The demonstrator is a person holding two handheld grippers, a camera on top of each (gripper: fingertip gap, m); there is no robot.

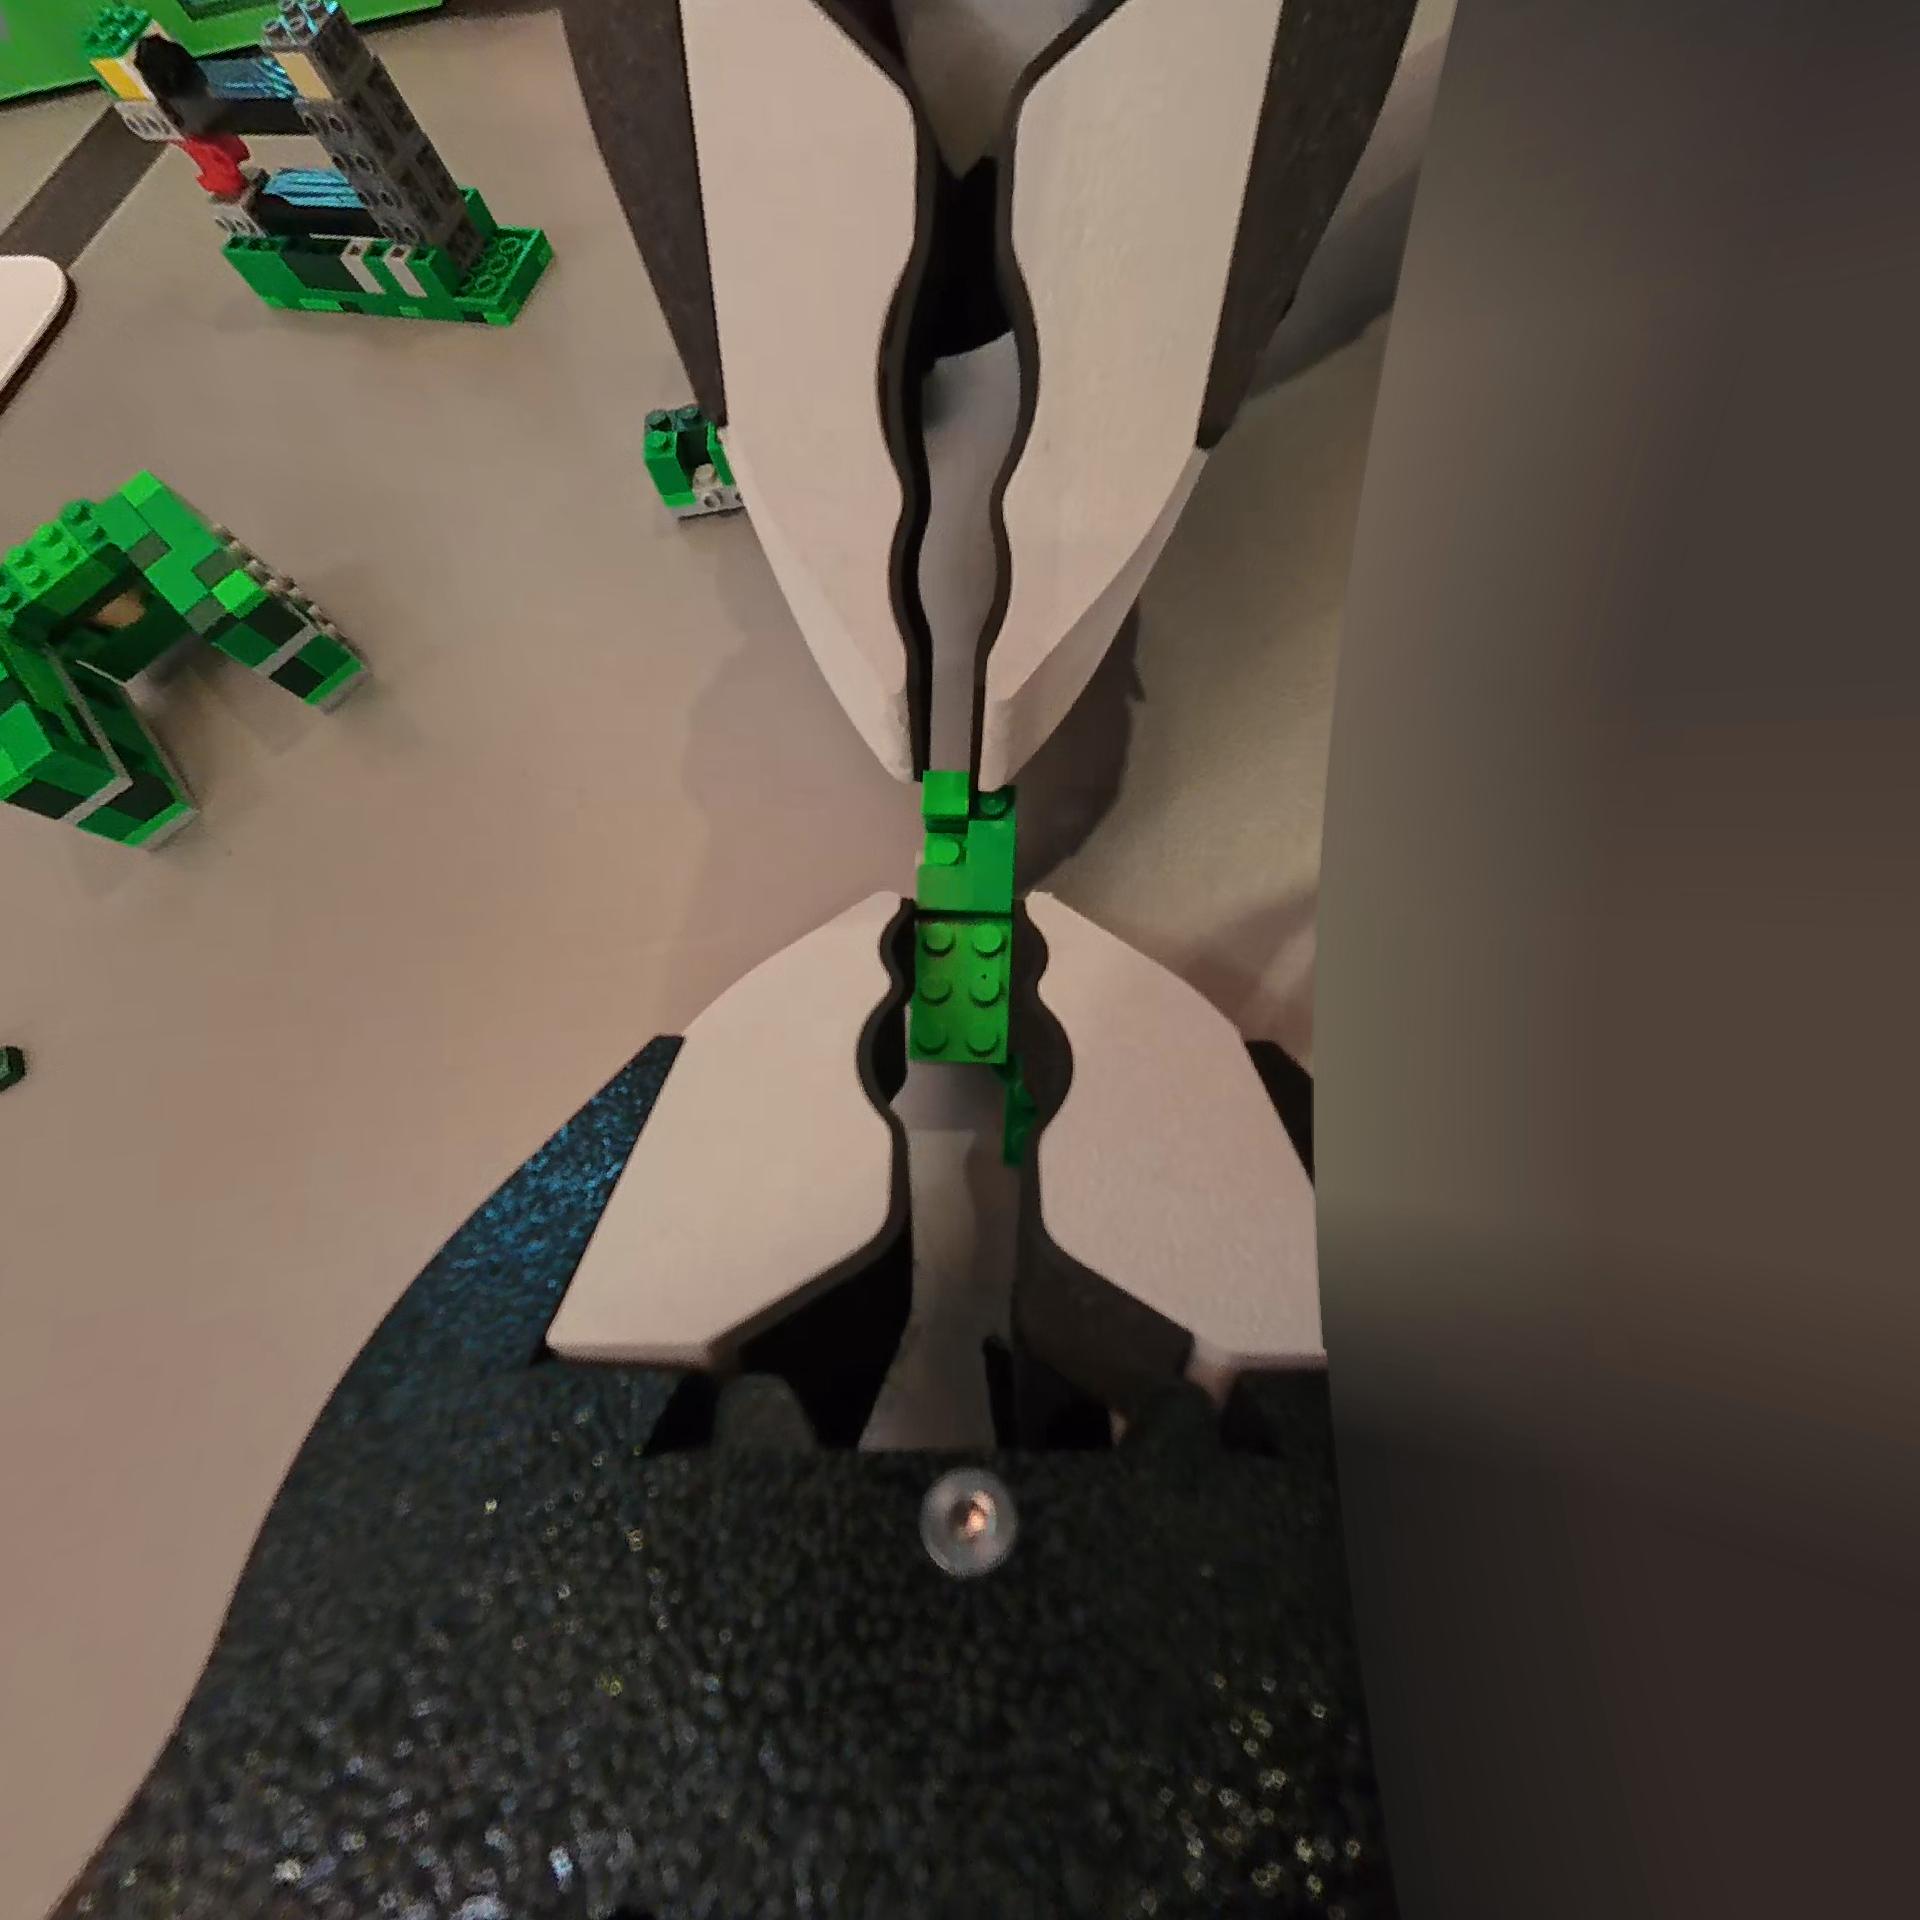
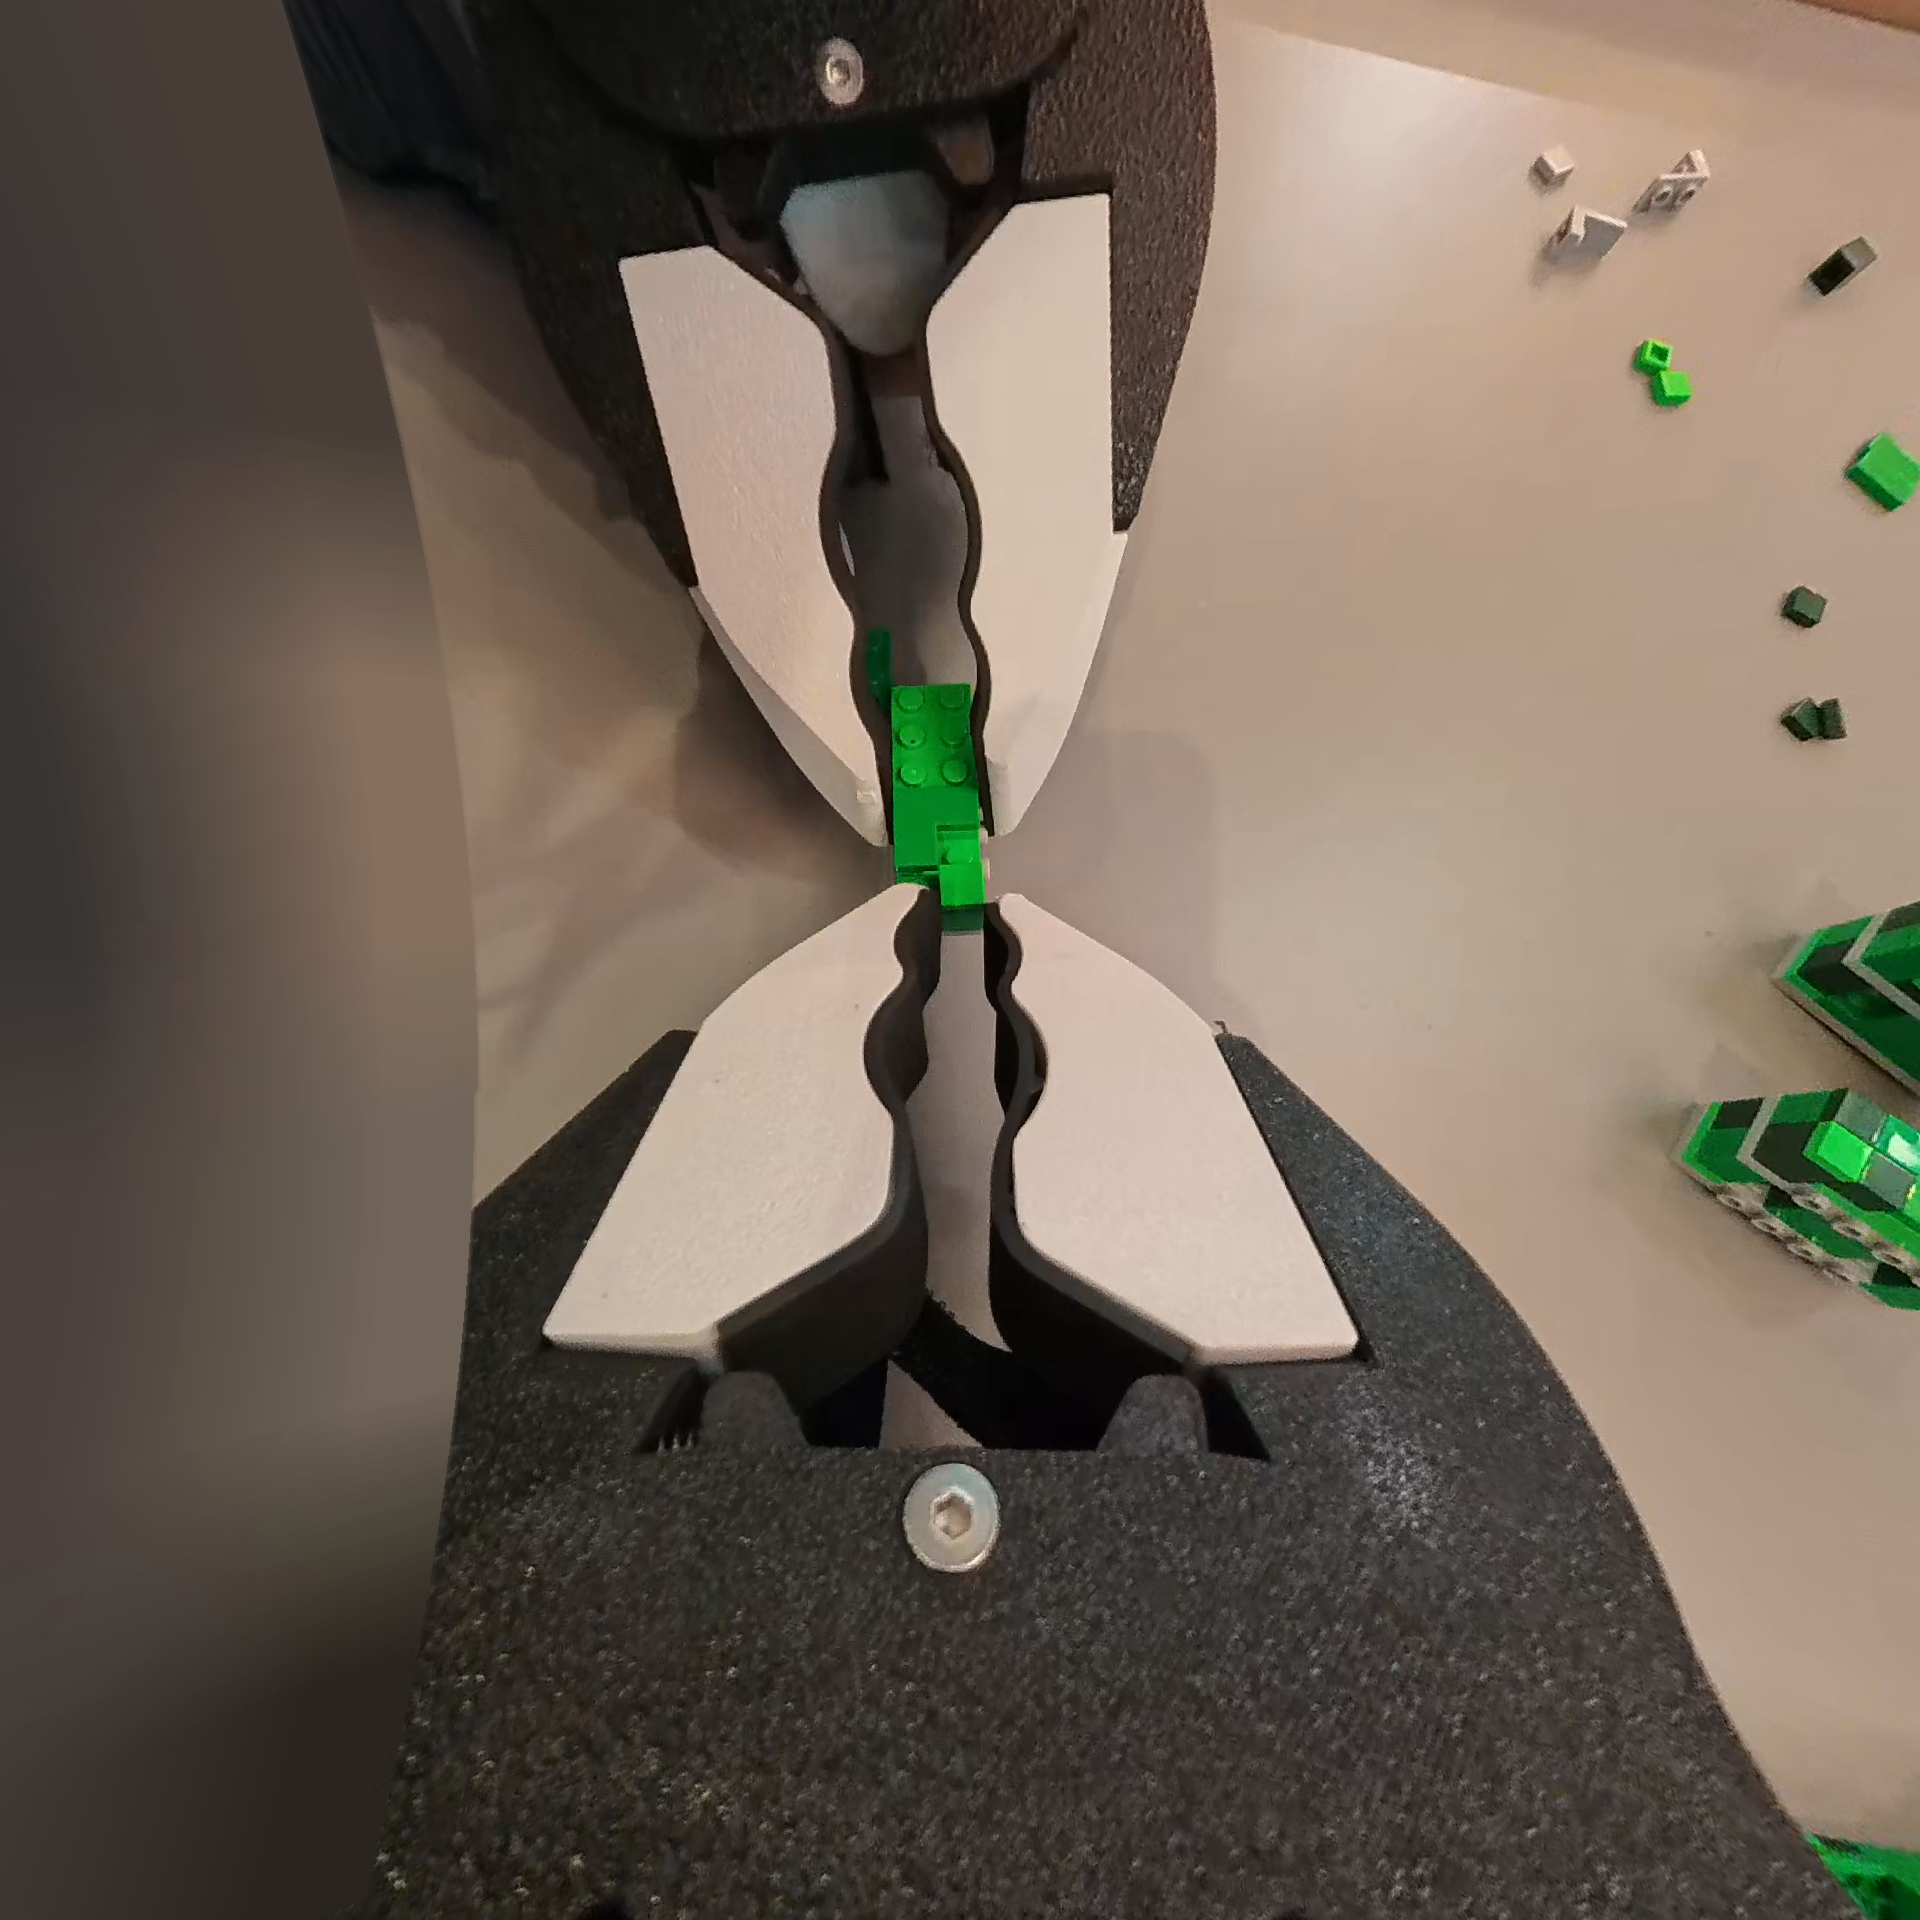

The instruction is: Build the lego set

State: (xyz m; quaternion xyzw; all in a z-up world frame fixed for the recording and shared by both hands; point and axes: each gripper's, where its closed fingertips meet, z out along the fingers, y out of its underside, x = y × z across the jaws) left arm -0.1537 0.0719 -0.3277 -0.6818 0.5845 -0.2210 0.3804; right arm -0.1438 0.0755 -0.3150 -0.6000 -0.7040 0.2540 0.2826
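Note:
A green studded brick (image 1: 958, 992) sits between the fingers of my left gripper (image 1: 964, 906), which is shut on it at the view's centre. A small bright green piece (image 1: 948, 802) joins the brick's far end. My right gripper (image 1: 954, 774) comes from the top, tip to tip with the left, and is shut on that small piece. In the right wrist view my right gripper (image 2: 956, 899) pinches the small piece (image 2: 961, 883), and the left gripper (image 2: 938, 831) opposite holds the brick (image 2: 933, 740). Both are held above the beige table (image 1: 468, 987).
A grey tower on a green base (image 1: 384, 218), a green legged build (image 1: 135, 644) and a small green-grey block (image 1: 691, 462) stand at the left. In the right wrist view, loose grey (image 2: 1590, 234), green (image 2: 1881, 470) and dark pieces (image 2: 1813, 719) and green builds (image 2: 1829, 1174) lie at the right.

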